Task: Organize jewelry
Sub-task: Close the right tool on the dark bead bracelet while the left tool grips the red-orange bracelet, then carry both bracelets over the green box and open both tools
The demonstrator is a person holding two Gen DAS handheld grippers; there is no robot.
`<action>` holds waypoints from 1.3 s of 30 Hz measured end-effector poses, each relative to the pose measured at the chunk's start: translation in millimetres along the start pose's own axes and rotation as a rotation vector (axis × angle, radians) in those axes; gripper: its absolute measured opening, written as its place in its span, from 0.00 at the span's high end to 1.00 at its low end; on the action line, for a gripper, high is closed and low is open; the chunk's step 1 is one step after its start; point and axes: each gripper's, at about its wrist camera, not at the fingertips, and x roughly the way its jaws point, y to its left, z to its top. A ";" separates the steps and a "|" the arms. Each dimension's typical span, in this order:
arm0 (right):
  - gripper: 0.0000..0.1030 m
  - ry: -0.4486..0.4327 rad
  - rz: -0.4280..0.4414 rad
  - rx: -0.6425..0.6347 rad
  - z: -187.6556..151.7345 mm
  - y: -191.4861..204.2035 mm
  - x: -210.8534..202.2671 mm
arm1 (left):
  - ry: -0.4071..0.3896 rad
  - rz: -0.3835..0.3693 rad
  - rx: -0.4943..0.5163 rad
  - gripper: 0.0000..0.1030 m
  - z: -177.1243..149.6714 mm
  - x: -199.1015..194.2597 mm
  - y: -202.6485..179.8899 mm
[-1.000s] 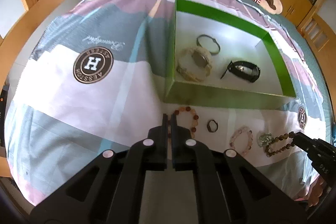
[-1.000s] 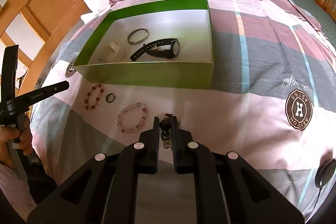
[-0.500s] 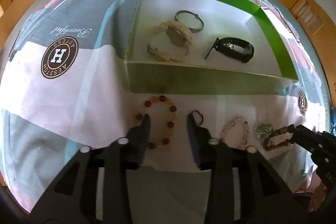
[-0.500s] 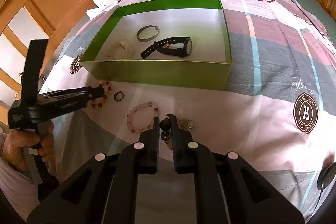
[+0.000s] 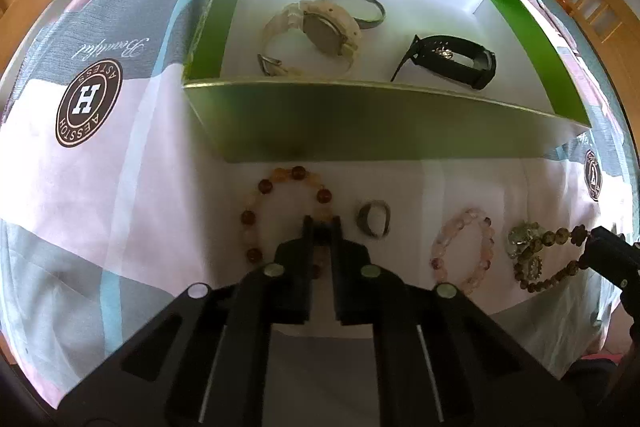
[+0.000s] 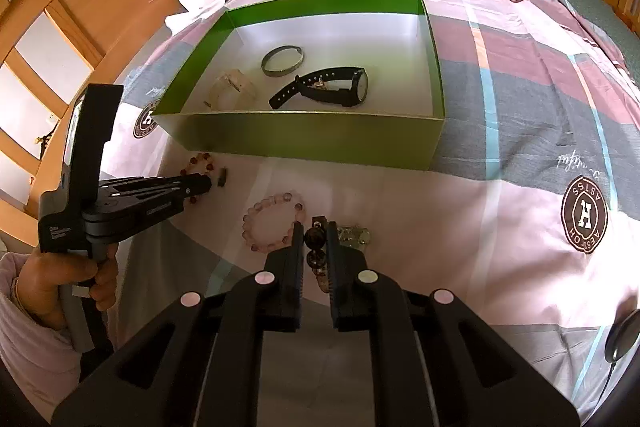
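Left claw [image 5: 322,223] closed on amber bracelet [image 5: 280,195] (lower now).

- Amber bead bracelet [image 5: 280,211], small ring [image 5: 374,223], pink bead bracelet [image 5: 464,251], and brown bead strand [image 5: 548,259]: lying on the bedspread before the box.
- Green box [image 5: 360,131]: holds a cream watch [image 5: 320,35], a metal bangle [image 5: 356,5] and a black watch [image 5: 448,61].

Both views are being bent by fisheye distortion and darkened at the corners. The box [image 5: 392,135] floor is being washed out by daylight; its near wall is being shadowed.
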 end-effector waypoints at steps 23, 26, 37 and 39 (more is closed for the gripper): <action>0.89 -0.230 -0.013 0.001 93.4 8.3 -42.2 | -0.302 -0.078 0.088 0.92 62.5 -131.3 -26.2; 0.89 -0.214 -0.020 0.017 102.4 3.6 -23.3 | -0.293 -0.062 0.075 0.92 77.3 -118.2 -21.6; 0.89 -0.143 -0.074 0.019 111.6 -8.7 22.7 | -0.195 0.001 0.051 0.92 96.6 -55.0 -10.0; 0.85 -0.135 -0.088 0.028 110.4 -12.1 25.5 | -0.191 0.003 0.048 0.92 96.0 -52.4 -9.6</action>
